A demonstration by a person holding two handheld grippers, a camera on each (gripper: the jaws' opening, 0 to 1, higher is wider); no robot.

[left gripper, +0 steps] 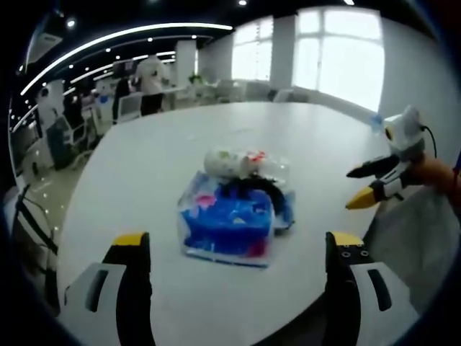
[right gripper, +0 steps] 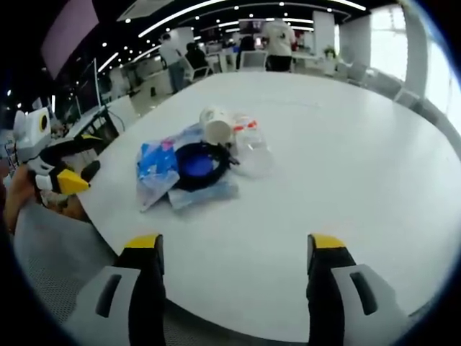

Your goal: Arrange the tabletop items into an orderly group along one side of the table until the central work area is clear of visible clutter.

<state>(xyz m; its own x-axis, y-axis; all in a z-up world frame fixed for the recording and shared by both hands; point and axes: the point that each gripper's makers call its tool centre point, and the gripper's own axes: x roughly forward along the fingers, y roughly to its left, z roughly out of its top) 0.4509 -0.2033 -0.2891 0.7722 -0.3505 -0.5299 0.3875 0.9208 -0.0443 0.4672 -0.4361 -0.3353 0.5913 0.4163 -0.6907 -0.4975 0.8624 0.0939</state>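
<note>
Looking along my left gripper (left gripper: 234, 249), I see its two yellow-tipped jaws spread wide with nothing between them, hanging just over the near edge of the white table (left gripper: 144, 166). My right gripper (right gripper: 235, 249) stands the same way in its own view, jaws wide apart and empty, above the near edge of the table (right gripper: 360, 144).

The clutter sits bunched together toward the middle of the table, a little in from the near edge. In the left gripper view a blue plastic bag (left gripper: 227, 223) lies flat nearest me, a dark ring-shaped item (left gripper: 248, 189) rests touching its far side, and a white printed cup (left gripper: 227, 162) lies on its side just beyond, beside something of clear plastic (left gripper: 277, 171). In the right gripper view the bag (right gripper: 155, 166) lies to the left, the dark ring (right gripper: 198, 162) sits against it over a blue patch, the cup (right gripper: 215, 124) lies tipped with its mouth toward me, and the clear plastic piece (right gripper: 252, 155) is just beside it.

My right gripper (left gripper: 374, 184) enters the left gripper view off the table's right edge, jaws parted. My left gripper (right gripper: 68, 169) shows at the left of the right gripper view, beside the table's edge, held in a hand (right gripper: 16, 194).
</note>
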